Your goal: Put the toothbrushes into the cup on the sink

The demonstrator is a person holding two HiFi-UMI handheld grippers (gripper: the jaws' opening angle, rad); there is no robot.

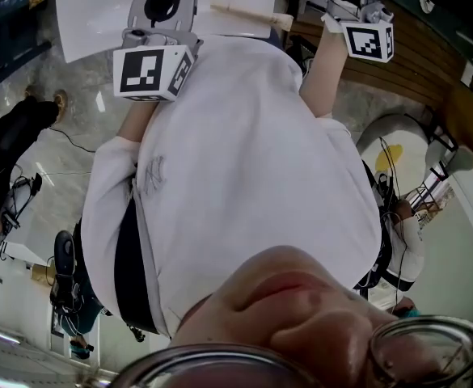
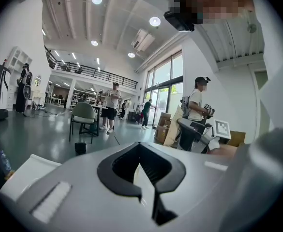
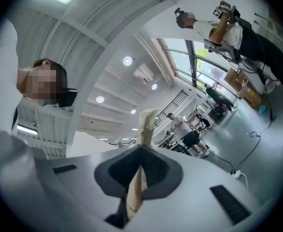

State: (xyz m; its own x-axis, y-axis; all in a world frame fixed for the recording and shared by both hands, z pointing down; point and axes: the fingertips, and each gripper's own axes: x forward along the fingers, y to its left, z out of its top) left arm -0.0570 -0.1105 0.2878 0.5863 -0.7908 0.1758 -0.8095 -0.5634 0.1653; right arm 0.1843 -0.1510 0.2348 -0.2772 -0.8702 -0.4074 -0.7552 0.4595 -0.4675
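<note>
Holding: the right gripper (image 3: 141, 151) has its jaws pinched on a pale wooden toothbrush (image 3: 136, 192). The handle runs up between the dark pads and sticks out past them to a wider tip.
Left gripper (image 2: 142, 164): its jaws are pressed together, the dark pads meeting at the tip. A thin pale wedge shows in the seam below, and I cannot tell whether it is a thing or the gripper's own body.
Landmark: the person's white shirt (image 1: 244, 152) fills the middle of the head view.
Left gripper's place: just beyond the white shirt's far edge, on its left side, with the marker cube touching the shirt's outline.
Right gripper's place: beyond the white shirt's far right corner, at the end of a bare forearm (image 1: 323, 63) that rises from the shirt's sleeve.
Toothbrush's place: off any desk, carried in the right jaws, out past the far edge of the white shirt.
Floor (image 1: 66, 148): pale marbled stone, to the left of the white shirt.
Bystanders: one person in dark clothes (image 1: 14, 148) well left of the white shirt, another (image 1: 402, 237) just right of it.
</note>
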